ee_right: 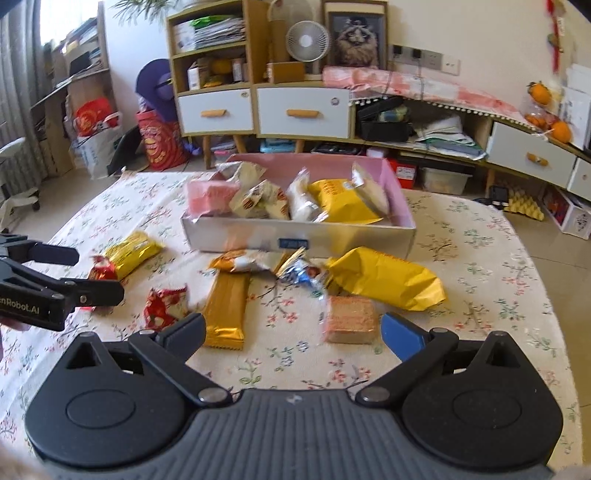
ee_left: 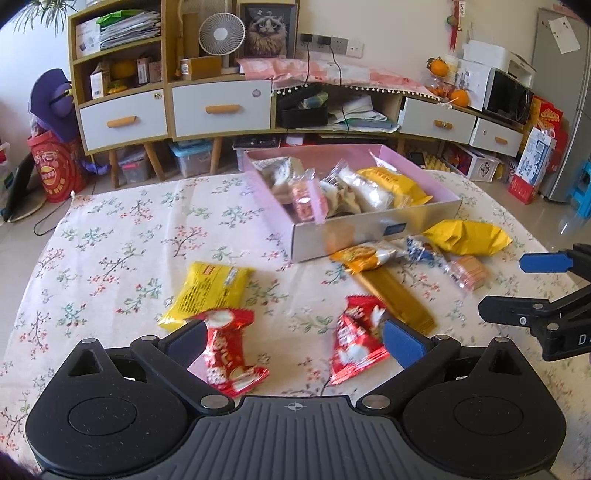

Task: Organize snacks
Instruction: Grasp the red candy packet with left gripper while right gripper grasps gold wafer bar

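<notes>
Loose snack packets lie on a table with a floral cloth, in front of a pink box that holds several packets. My left gripper is open low over two red packets, one near each fingertip. A yellow packet lies just beyond them. My right gripper is open too. A gold bar and a clear-wrapped wafer block lie between its fingers. A large yellow bag rests beyond them, near the box. Each gripper shows in the other's view.
An orange-and-white packet and a blue foil packet lie against the box's front wall. Behind the table stand wooden cabinets with white drawers, a fan and floor clutter. The table's far edge runs just behind the box.
</notes>
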A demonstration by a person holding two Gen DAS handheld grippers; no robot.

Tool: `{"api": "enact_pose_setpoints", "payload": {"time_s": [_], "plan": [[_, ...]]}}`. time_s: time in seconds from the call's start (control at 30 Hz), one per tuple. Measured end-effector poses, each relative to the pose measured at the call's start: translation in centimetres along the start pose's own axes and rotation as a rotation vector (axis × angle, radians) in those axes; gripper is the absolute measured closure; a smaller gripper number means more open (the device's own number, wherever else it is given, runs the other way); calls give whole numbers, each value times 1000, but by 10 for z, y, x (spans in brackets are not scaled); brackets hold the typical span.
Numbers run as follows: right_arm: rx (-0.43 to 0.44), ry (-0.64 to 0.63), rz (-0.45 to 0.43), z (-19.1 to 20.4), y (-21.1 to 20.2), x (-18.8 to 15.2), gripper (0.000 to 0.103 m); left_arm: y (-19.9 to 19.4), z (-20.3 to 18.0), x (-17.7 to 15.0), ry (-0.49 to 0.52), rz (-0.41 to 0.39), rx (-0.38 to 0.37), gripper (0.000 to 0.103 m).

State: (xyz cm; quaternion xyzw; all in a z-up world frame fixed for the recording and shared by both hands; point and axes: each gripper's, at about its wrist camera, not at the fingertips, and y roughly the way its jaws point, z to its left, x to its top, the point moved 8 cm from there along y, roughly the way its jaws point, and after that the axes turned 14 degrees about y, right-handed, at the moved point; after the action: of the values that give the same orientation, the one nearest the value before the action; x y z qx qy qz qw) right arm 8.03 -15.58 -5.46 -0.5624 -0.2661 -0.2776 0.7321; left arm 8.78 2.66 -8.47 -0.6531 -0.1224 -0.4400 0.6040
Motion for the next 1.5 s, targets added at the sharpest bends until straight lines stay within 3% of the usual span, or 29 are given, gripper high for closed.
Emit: {"api": "enact_pose_setpoints", "payload": {"time_s": [0.27,0.53,0.67,0.8,1.03,1.13,1.5], "plan": [[34,-72,1,16,8,-7,2,9,-15,-16,83,-47,-50,1],[39,-47,-1,18,17,3,2,35,-39,-19,171,-42,-89,3],[39,-49,11,19,23,2,2,45,-41,-17,154,-35,-104,6],[47,-66,23,21,26,-1,2,48,-40,-17,136,-42,-115,17],[55,-75,35,24,30,-4,2,46,-36,-10,121,-51,-140,73],[53,-72,44,24,32,-5,2,45,-31,-10,103,-46,-144,74],[92,-110,88,42,40,-16,8,42,-1,-10,39,-23,-53,76]]}}
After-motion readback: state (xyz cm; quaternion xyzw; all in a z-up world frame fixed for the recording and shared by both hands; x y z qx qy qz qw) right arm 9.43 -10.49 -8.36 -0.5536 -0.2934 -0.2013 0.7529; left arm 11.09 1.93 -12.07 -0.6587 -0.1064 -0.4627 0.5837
